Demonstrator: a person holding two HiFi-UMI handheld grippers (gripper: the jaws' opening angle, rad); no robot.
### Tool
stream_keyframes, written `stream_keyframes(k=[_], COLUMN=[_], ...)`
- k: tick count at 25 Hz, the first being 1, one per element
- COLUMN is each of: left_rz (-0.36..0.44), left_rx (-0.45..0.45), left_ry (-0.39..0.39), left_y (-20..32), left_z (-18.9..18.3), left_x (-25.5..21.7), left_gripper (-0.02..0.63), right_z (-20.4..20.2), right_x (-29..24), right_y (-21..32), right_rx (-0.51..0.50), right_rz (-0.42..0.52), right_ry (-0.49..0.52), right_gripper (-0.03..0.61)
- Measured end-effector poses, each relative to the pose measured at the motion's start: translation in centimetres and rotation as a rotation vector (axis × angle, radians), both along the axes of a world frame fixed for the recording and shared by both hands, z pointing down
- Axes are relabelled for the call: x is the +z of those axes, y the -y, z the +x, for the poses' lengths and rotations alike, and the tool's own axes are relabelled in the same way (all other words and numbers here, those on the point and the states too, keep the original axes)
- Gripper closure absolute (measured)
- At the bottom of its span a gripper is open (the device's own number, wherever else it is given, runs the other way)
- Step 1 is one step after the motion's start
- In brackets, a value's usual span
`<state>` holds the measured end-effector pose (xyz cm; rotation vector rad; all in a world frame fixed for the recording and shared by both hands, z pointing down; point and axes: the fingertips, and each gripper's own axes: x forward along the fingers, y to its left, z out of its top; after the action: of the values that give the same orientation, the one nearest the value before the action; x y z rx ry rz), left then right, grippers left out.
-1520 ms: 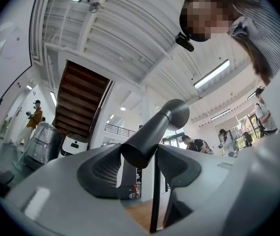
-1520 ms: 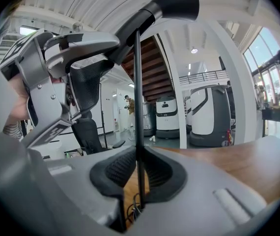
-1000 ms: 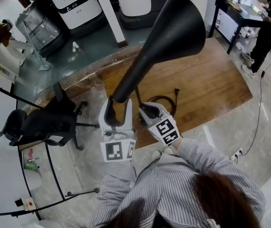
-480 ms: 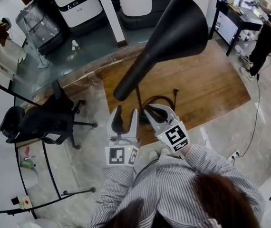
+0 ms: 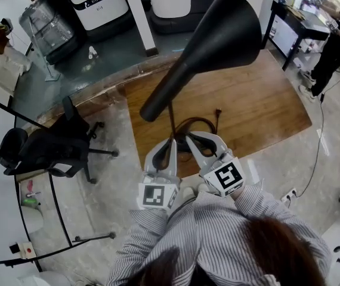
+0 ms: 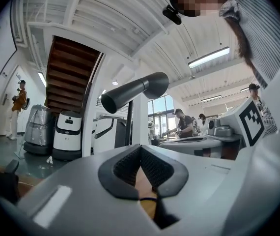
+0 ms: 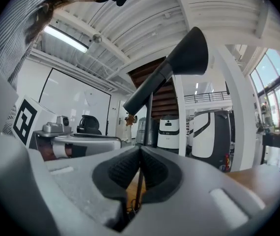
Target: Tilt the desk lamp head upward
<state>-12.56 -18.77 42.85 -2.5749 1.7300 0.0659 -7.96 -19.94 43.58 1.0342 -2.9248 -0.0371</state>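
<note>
The black desk lamp head (image 5: 218, 34) is a long cone on a thin pole (image 5: 172, 121). Its wide mouth points up and to the right over the wooden table (image 5: 259, 106). My left gripper (image 5: 173, 143) hangs below the cone's narrow end, apart from it, with its jaws shut on nothing. My right gripper (image 5: 189, 137) sits beside it, also shut and empty. In the left gripper view the lamp head (image 6: 135, 90) floats above the closed left gripper (image 6: 140, 149). In the right gripper view the lamp head (image 7: 172, 73) and its pole stand beyond the closed right gripper (image 7: 140, 150).
A black cord (image 5: 201, 124) coils on the table by the lamp's base. A black office chair (image 5: 45, 151) stands to the left, white machines (image 5: 95, 2) at the back, and a person (image 5: 337, 34) at a dark table (image 5: 301, 22) to the right.
My left gripper left the lamp head's narrow end, drew back toward my body and closed. My right gripper also slid back a little. The lamp head holds its tilt.
</note>
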Motion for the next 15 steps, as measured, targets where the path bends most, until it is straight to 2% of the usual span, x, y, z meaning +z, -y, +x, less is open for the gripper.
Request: stream_keyframes(k=[15], left_rz=[-0.097], left_rx=[0.009], left_ry=[-0.010], left_y=[0.1], left_z=[0.6], left_x=[1.8], left_gripper=[0.609], right_z=[-0.2], right_x=[1.2], right_y=[-0.2], right_rx=[0.000], right_rz=[-0.057], right_ry=[-0.016], right_gripper=[0.578])
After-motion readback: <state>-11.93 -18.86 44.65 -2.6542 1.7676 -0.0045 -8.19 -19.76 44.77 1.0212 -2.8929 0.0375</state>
